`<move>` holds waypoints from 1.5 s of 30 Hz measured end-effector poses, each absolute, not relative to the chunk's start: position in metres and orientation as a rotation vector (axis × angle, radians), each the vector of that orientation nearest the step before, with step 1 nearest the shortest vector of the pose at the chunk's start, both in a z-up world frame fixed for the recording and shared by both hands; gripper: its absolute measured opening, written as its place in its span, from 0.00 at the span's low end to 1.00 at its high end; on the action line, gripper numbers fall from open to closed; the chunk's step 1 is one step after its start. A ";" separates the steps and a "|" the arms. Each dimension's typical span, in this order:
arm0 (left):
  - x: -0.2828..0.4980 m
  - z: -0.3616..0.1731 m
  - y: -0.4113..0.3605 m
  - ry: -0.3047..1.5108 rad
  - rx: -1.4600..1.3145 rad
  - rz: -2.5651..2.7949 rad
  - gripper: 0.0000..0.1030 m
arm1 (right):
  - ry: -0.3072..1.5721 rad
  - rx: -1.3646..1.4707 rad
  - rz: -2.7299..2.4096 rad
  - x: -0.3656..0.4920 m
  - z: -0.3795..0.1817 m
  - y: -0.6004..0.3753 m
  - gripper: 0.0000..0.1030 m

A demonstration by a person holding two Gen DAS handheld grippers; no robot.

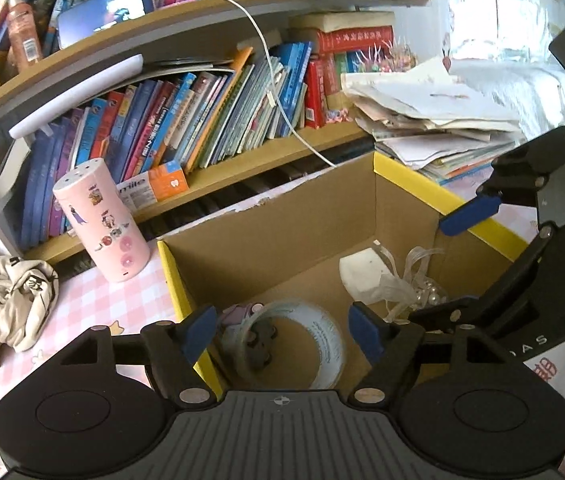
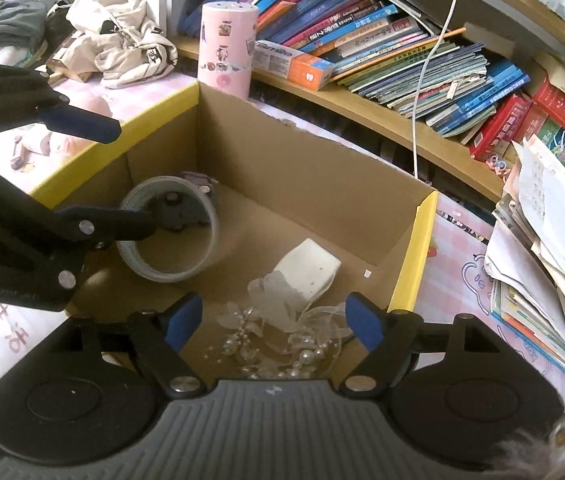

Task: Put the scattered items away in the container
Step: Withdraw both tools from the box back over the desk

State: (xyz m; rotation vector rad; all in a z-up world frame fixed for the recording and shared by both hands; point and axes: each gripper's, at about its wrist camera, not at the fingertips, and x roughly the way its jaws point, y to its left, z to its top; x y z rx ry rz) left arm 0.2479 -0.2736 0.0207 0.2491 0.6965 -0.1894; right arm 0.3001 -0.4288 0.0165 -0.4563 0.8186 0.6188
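I hold both tongs, left (image 1: 282, 334) and right (image 2: 272, 322), apart and empty above the box (image 2: 410, 264); tape roll (image 2: 170, 236) lies inside.

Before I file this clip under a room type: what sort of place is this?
Most likely a child's study desk at home. Shelves packed with bright children's books stand behind a cardboard box, a pink sticker-covered canister sits on a pink checked table cover, and loose papers are heaped alongside.
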 end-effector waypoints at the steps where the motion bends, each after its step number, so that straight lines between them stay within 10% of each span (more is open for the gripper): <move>1: 0.245 0.022 -0.273 0.692 0.246 -0.192 0.73 | 0.817 -0.456 0.618 0.297 0.017 -0.428 0.76; 45: 0.053 0.027 -0.100 0.645 0.111 -0.230 0.74 | 0.748 -0.279 0.430 0.080 0.025 -0.302 0.83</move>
